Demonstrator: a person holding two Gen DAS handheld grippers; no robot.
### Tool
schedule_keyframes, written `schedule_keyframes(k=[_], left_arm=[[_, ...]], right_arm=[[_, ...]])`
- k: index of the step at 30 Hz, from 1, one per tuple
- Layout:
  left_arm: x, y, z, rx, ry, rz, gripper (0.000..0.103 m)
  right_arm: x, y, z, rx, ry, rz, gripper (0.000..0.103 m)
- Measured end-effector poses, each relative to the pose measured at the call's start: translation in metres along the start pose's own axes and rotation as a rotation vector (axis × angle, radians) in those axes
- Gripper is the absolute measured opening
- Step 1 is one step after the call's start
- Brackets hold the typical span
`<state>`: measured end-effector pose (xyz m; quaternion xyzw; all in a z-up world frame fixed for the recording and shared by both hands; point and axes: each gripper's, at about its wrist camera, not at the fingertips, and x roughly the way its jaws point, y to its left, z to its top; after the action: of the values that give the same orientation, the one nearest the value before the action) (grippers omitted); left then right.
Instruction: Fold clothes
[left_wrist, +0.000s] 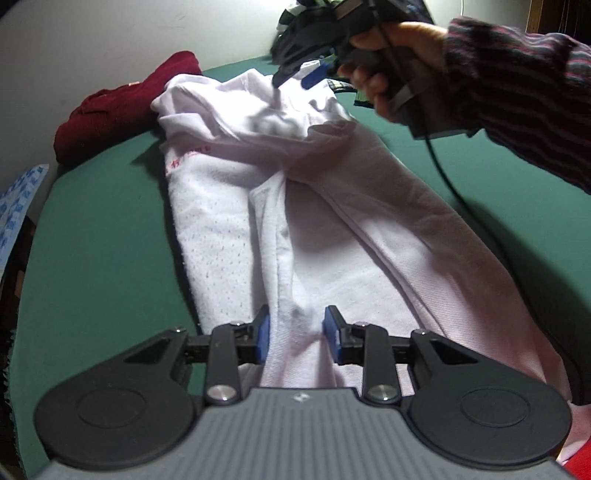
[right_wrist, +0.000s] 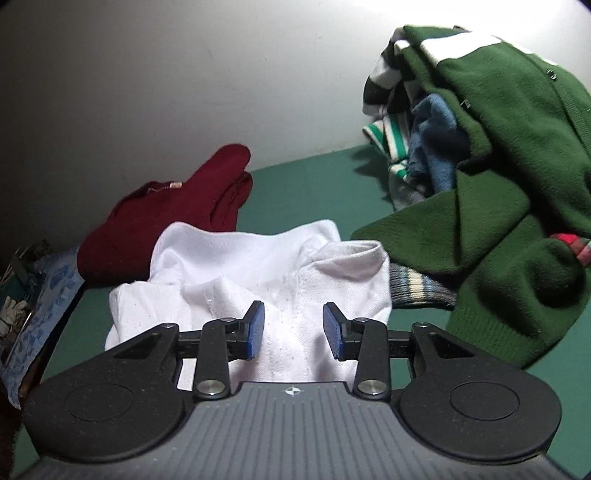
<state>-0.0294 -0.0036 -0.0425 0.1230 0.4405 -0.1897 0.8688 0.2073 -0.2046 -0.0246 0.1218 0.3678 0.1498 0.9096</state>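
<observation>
A white garment (left_wrist: 332, 236) lies lengthwise on the green table (left_wrist: 92, 258), its sides folded in towards the middle. At its near end, my left gripper (left_wrist: 297, 332) is shut on a raised ridge of the white cloth, which fills the gap between the blue pads. A hand in a striped sleeve holds my right gripper (left_wrist: 293, 79) over the garment's far, collar end. In the right wrist view, that gripper (right_wrist: 293, 328) stands open just above the rumpled white garment (right_wrist: 236, 273), with no cloth pinched between its pads.
A folded maroon sweater (right_wrist: 166, 221) lies at the back left by the wall. A heap of clothes topped by a green cardigan (right_wrist: 498, 184) fills the back right. The right gripper's black cable (left_wrist: 443, 173) hangs over the table. Blue patterned cloth (left_wrist: 18, 206) sits beyond the left edge.
</observation>
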Motion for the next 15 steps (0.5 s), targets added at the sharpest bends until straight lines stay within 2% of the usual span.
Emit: schedule_keyframes(k=[3,6,7,9,13,15], left_arm=[[0.0,-0.001,0.0,-0.007,0.001,0.005,0.03],[0.001,-0.001,0.002,-0.003,0.004,0.005,0.03],[0.002,-0.002,0.002,0.002,0.006,0.006,0.03],[0.002,-0.003,0.003,0.012,0.009,0.008,0.03],[0.001,-0.006,0.007,0.028,0.005,0.003,0.03],[0.001,-0.008,0.009,0.035,0.0,-0.006,0.03]], right_arm=[[0.005,0.009,-0.007,-0.027,0.028,0.035,0.033],[0.007,0.019,-0.013,-0.089,0.071,0.045,0.01],[0.003,0.02,-0.013,-0.11,0.049,0.035,0.005],[-0.009,0.023,-0.011,-0.153,-0.02,0.001,0.005],[-0.037,0.016,-0.002,-0.158,-0.167,-0.086,0.005],[-0.04,0.01,0.0,-0.165,-0.187,-0.14,0.005]])
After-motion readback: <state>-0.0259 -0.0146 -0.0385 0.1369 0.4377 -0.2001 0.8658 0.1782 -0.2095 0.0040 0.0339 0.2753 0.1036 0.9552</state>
